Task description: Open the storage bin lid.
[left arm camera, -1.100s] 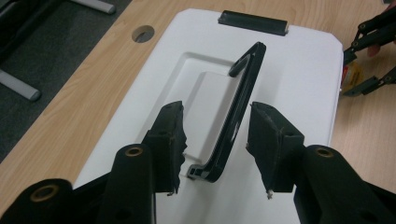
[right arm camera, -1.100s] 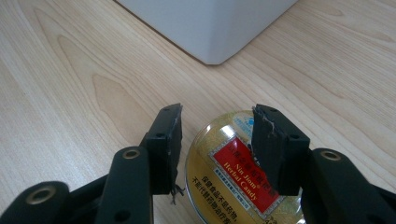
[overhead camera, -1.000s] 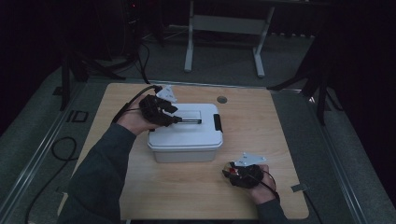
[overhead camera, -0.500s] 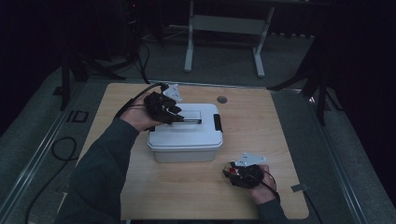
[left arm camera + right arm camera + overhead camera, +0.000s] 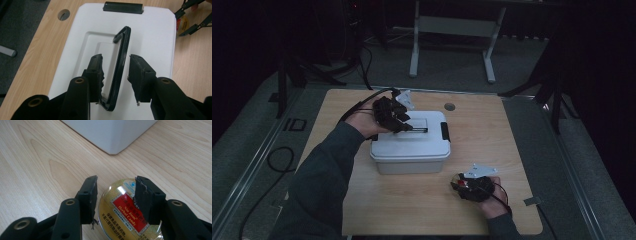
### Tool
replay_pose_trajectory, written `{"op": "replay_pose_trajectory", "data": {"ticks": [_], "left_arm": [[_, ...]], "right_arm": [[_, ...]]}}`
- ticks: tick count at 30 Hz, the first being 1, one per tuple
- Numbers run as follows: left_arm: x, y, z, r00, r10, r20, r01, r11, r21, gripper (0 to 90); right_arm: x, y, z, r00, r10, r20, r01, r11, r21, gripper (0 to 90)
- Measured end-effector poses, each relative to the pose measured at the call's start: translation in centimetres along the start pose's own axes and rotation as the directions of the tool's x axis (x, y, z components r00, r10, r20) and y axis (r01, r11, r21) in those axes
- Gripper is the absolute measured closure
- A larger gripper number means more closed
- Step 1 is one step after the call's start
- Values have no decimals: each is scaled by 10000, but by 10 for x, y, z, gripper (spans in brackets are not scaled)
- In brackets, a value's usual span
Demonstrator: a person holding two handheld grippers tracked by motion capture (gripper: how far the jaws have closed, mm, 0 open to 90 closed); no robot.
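Note:
A white lidded box [image 5: 412,150] stands mid-table, and its thin black handle [image 5: 122,55] is tilted up off the lid. My left gripper [image 5: 115,57] hovers over the lid near its left end [image 5: 403,126]. It is open, with its jaws either side of the handle; the bar lies close to the right jaw. My right gripper [image 5: 116,181] is low at the table's front right [image 5: 458,183], open over a round gold candy tin [image 5: 125,215] with a red label. Its left jaw is beside the tin's edge and its right jaw is above the tin's top.
The lid has black latches at its ends [image 5: 123,7]. A round cable hole [image 5: 450,106] sits in the wooden table [image 5: 502,135] behind the box. In the left gripper view the right gripper [image 5: 193,15] shows beyond the box. Cables trail off the left edge.
The left hand has edged a little to the right over the lid, bringing the jaws around the handle. The right hand and the tin have stayed put.

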State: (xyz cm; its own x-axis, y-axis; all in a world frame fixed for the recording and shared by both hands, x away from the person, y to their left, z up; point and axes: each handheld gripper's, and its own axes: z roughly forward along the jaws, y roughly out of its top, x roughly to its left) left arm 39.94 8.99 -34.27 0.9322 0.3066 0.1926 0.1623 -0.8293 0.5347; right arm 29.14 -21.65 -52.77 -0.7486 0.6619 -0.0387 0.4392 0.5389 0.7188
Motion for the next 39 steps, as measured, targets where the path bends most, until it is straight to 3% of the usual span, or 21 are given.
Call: {"op": "replay_pose_trajectory", "data": {"ticks": [6, 22, 31, 39], "left_arm": [[-2, 6, 6, 9996, 240, 120, -243, 9993, 285, 631], [-1, 7, 21, 9990, 389, 225, -410, 9934, 1068, 676], [0, 17, 29, 9963, 823, 243, -853, 9804, 1774, 722], [5, 26, 32, 9953, 952, 170, -966, 9712, 2179, 757]], "right_arm": [[0, 0, 0, 10000, -12, 4, 12, 10000, 15, 523], [-1, -1, 1, 10000, 33, -15, -33, 10000, 55, 523], [-1, -1, 1, 10000, 58, -19, -58, 10000, 46, 523], [-1, -1, 1, 10000, 32, -39, -32, 10000, 57, 522]]}}
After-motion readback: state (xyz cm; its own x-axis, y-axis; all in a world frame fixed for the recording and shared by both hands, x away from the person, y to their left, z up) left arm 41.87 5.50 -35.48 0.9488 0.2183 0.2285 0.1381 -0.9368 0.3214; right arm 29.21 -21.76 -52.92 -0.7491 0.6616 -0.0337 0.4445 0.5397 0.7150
